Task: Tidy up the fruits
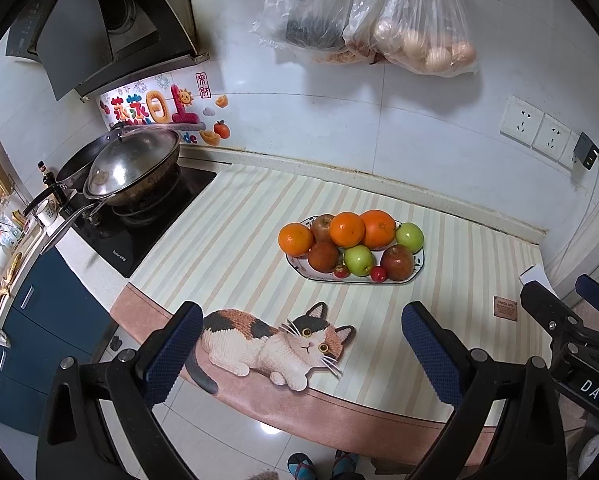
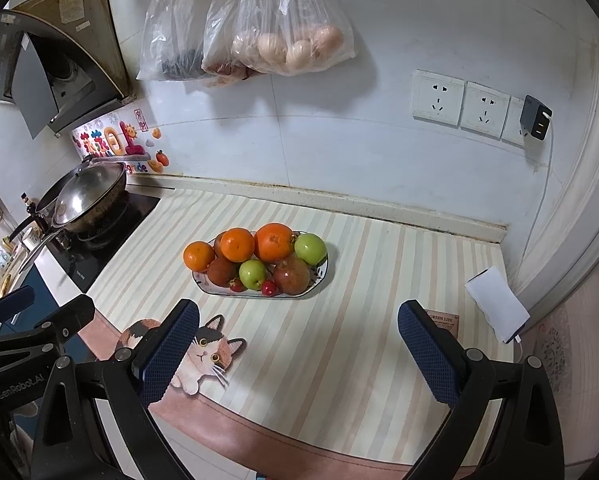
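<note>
A: Where is the fruit right now?

B: All of it sits heaped on the plate [image 1: 417,270] in the middle of the striped mat [image 1: 235,236] that covers the surface. I count 3 oranges [image 1: 346,229], 2 green apples [image 1: 358,259], 3 darker red fruits [image 1: 397,262] and 2 small red ones [image 1: 378,273] tucked at the front edge. Nothing lies loose on the mat.

A: Why piled like that?

B: My guess is the plate is too small for 1 layer, so the oranges ride on top and the small ones wedge into the gaps at the rim, where they cannot roll.

A: And the grippers?

B: The left gripper [image 1: 301,350] and the right gripper [image 2: 299,354] both hang at the near edge of the surface, well short of the plate. Each has its jaws spread wide with nothing between them. They point at the plate, which suits either reaching in or backing off.

A: So is the job done?

B: It cannot be settled here. A full plate fits fruit gathered up onto it, and equally a pile waiting to be sorted by kind. The top oranges look likeliest to slip if the heap is nudged.
</note>
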`<state>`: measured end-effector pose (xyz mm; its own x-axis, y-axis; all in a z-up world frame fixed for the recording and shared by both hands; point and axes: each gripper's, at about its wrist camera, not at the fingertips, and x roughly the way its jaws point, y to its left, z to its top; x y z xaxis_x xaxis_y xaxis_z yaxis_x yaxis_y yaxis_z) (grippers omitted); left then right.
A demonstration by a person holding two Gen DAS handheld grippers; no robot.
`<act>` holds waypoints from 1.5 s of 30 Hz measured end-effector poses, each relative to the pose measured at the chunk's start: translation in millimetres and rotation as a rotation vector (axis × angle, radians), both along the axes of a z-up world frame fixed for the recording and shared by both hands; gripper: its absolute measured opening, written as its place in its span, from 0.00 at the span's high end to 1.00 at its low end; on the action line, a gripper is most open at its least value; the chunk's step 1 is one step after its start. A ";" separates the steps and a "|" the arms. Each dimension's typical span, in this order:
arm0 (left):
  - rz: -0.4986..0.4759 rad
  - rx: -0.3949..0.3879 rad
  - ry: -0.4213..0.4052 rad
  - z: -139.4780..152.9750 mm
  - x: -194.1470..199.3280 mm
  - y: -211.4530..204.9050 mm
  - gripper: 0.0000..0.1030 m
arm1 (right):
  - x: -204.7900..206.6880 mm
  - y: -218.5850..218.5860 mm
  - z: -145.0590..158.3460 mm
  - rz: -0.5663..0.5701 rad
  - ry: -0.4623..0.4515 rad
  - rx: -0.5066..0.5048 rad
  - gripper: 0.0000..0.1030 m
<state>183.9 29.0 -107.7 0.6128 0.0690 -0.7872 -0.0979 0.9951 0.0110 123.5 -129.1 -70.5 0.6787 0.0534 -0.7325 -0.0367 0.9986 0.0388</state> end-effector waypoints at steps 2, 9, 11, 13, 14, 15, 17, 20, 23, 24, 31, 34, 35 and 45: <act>0.000 0.000 -0.001 -0.1 0.2 -0.2 0.01 | 0.4 0.1 -0.2 0.001 0.001 0.000 0.01; 0.001 -0.001 0.002 -0.4 -1.6 -0.4 0.01 | -0.5 1.4 -1.2 0.002 0.003 -0.002 0.01; -0.004 -0.001 0.006 -1.7 -2.4 -0.1 0.01 | -0.7 1.8 -1.5 0.001 0.004 -0.003 0.01; -0.009 -0.001 0.007 -2.3 -3.1 0.5 0.01 | -1.2 3.0 -2.6 0.002 0.006 0.001 0.01; -0.010 -0.003 0.008 -3.1 -2.8 0.9 0.01 | -1.9 4.0 -3.0 0.003 0.005 0.000 0.01; -0.012 -0.004 0.010 -3.7 -2.8 1.4 0.01 | -1.6 4.1 -2.9 0.003 0.005 0.000 0.01; -0.013 -0.005 0.011 -4.3 -2.9 2.1 0.01 | -1.9 4.7 -3.2 0.003 0.007 0.002 0.01; -0.014 -0.006 0.011 -4.6 -2.6 2.7 0.01 | -1.7 4.8 -3.5 0.002 0.009 0.003 0.01; -0.015 -0.008 0.010 -4.7 -3.0 3.1 0.01 | -1.5 4.8 -3.0 0.001 0.010 0.003 0.01; -0.015 -0.006 0.010 -4.6 -2.6 3.0 0.01 | -2.4 5.7 -3.2 0.001 0.011 0.004 0.01; -0.015 -0.007 0.007 -4.5 -2.7 3.3 0.01 | -1.7 5.1 -2.7 0.001 0.009 0.002 0.01; -0.016 -0.007 0.006 -4.0 -3.2 3.5 0.01 | -2.3 5.2 -2.9 0.002 0.008 0.003 0.01; -0.016 -0.007 0.006 -4.0 -3.2 3.6 0.01 | -2.7 5.7 -3.4 0.002 0.008 0.002 0.01; -0.017 -0.007 0.005 -2.9 -3.9 4.7 0.01 | -8.1 9.8 -3.4 0.005 0.008 0.011 0.01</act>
